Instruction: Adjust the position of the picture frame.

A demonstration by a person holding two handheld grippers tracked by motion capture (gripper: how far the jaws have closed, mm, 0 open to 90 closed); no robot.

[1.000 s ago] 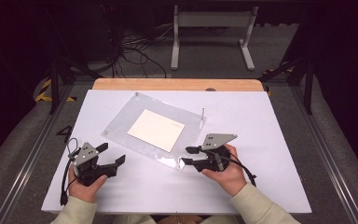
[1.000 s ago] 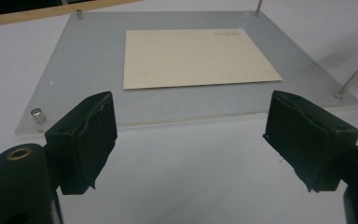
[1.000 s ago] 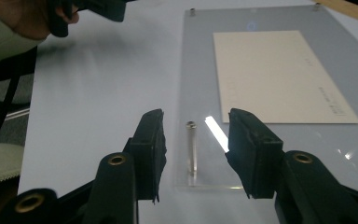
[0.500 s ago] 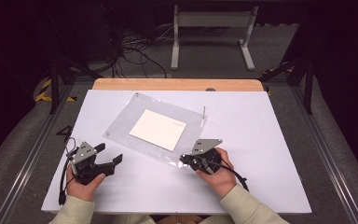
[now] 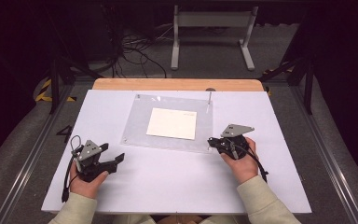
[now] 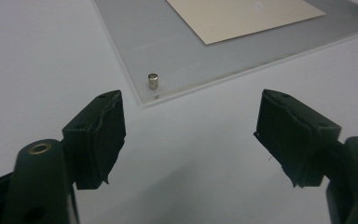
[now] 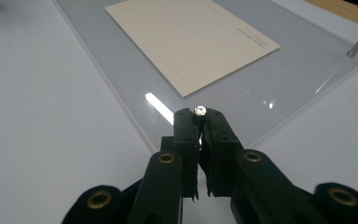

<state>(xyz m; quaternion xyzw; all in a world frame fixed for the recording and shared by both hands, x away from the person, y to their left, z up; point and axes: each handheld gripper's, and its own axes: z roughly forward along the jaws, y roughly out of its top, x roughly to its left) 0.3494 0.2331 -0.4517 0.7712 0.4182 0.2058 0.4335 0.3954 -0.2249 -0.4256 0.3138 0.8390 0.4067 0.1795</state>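
At sheet corner (image 5: 209,150), right gripper (image 5: 213,142) level.

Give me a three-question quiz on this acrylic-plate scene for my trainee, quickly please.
1. True or false: the left gripper is clamped on a stud.
2. What does the right gripper pinch?
3. What lies on the clear plate: A a card, B a cup, C a sponge?

Key
1. False: its jaws stand apart, with the corner stud ahead of them.
2. A small metal stud at the plate's near corner.
3. A: the cream card.
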